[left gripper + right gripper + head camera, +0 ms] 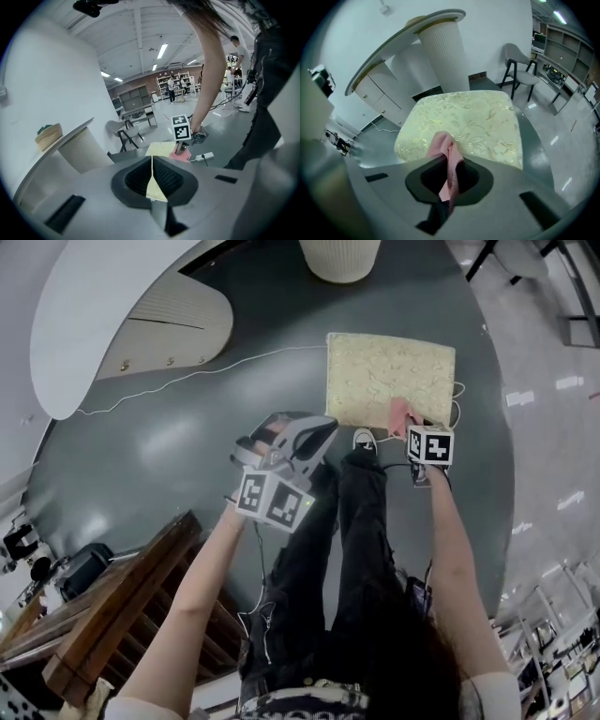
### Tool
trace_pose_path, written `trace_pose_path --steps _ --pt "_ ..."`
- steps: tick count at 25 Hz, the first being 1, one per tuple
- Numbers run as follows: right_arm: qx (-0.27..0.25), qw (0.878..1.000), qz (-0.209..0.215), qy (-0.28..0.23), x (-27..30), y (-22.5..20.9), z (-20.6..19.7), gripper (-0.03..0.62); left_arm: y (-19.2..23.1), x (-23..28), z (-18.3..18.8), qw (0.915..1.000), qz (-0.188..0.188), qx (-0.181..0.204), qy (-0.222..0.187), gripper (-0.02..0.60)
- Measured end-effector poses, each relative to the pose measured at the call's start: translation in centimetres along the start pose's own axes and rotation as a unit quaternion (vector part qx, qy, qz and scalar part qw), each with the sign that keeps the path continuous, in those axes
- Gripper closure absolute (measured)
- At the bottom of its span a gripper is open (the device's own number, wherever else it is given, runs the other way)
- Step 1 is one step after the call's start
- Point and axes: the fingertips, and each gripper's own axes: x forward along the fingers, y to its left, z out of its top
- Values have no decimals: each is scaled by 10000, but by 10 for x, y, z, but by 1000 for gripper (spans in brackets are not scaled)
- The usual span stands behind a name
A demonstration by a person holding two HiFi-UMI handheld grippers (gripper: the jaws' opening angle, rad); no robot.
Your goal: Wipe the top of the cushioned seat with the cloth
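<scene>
Pink cloth, soft and creased into a narrow fold, is pinched between the ribbed dark pads of the right gripper. Its free end bunches onto the near edge of the cushioned seat, towards the near right corner as the head view shows it. The seat is a square, padded block with rounded corners. It is covered in pale yellow-green fabric woven with a faintly shiny leaf pattern, and its top beyond the cloth lies bare out to the far edge.

The left gripper has its jaws pressed together with nothing between them. It is held off to the left of the seat, above the floor.

That floor is smooth, dark grey and slightly glossy, open to the left of the seat and crossed by a thin white cable. A white ribbed column stands just beyond the seat's far edge, under a curved white counter. A power strip lies on the floor by the near right corner. A grey chair stands further off to the right.
</scene>
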Motion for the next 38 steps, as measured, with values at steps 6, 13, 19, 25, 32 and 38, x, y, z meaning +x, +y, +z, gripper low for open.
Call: trace_pose_path --steps 6,13,19,25,32,38 --pt "324 9988 -376 27 -20 -70 -18 580 -9 30 24 9995 -265 147 -90 574" --pt "708 9949 -709 58 -38 -128 -38 580 -17 57 47 9981 -512 285 -169 574" --pt "832 9938 -731 -49 -51 -141 -39 580 -17 68 67 9974 -556 387 -227 574" --pt "920 9917 -452 -773 -85 -114 -6 580 -13 59 81 9975 -499 436 -254 574" --pt "783 9844 -10 -1578 -154 -57 42 580 3 22 100 9992 -128 212 -315 574" --pt "568 9751 364 -2111 -227 8 77 580 16 -18 124 9988 150 156 -443 574"
